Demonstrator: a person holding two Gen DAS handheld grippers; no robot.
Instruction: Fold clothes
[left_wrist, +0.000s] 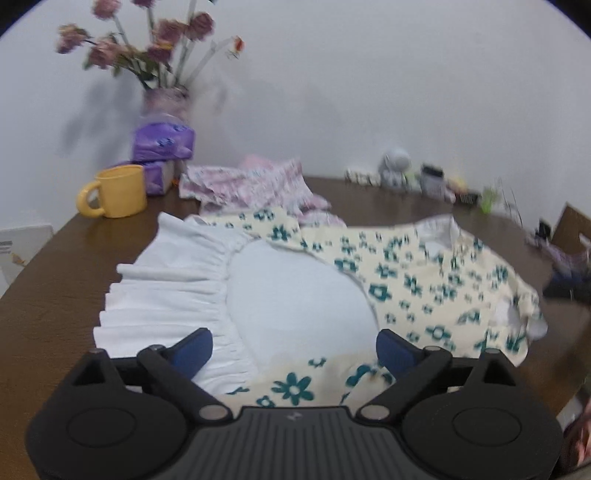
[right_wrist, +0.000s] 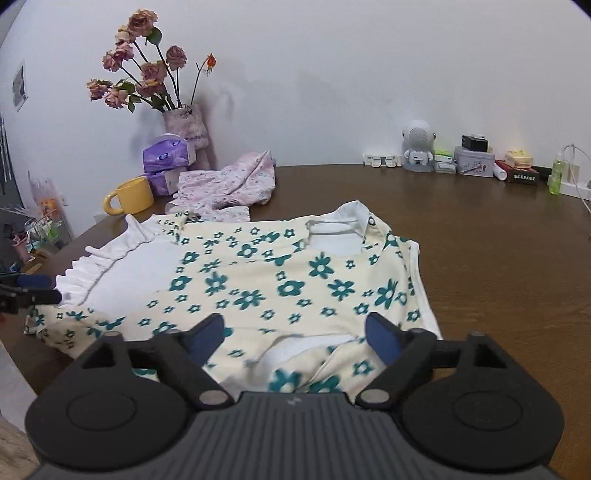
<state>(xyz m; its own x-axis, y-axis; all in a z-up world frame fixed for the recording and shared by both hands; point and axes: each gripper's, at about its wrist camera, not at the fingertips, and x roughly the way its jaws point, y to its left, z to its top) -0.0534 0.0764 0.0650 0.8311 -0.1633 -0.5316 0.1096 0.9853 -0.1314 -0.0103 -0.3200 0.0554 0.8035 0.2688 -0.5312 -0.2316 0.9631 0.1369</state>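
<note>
Left and right wrist views over a brown table (right_wrist: 480, 258). A cream dress (right_wrist: 280, 280) printed with teal flowers lies flat on the table, its white collar (right_wrist: 354, 216) toward the far side and its white ruffled hem (right_wrist: 96, 266) at the left. Part of the dress is turned back, exposing the white lining (right_wrist: 147, 269) beside the ruffle.

Left gripper (left_wrist: 293, 349): jaws spread wide, blue pads apart, nothing pinched between them; it hovers over the near edge of the dress, above the lining and ruffle (left_wrist: 173, 280). The left view is blurred. The same gripper appears at the left edge of the right view (right_wrist: 33, 288), just beside the ruffle.

Right gripper (right_wrist: 295, 336): jaws likewise released and wide apart, with the printed cloth lying loose beneath them at the near edge of the dress.

Beyond the dress, at the far left, lies a crumpled pink garment (right_wrist: 229, 181), touching or nearly touching the dress. Left of it stand a yellow mug (right_wrist: 131, 195), purple tissue packs (right_wrist: 168, 162) and a vase (right_wrist: 184, 125) of dried roses (right_wrist: 136, 66) against the white wall. Along the far right edge of the table stand a small white robot figure (right_wrist: 417, 147), a tin (right_wrist: 474, 160), boxes and a green bottle (right_wrist: 556, 175).
</note>
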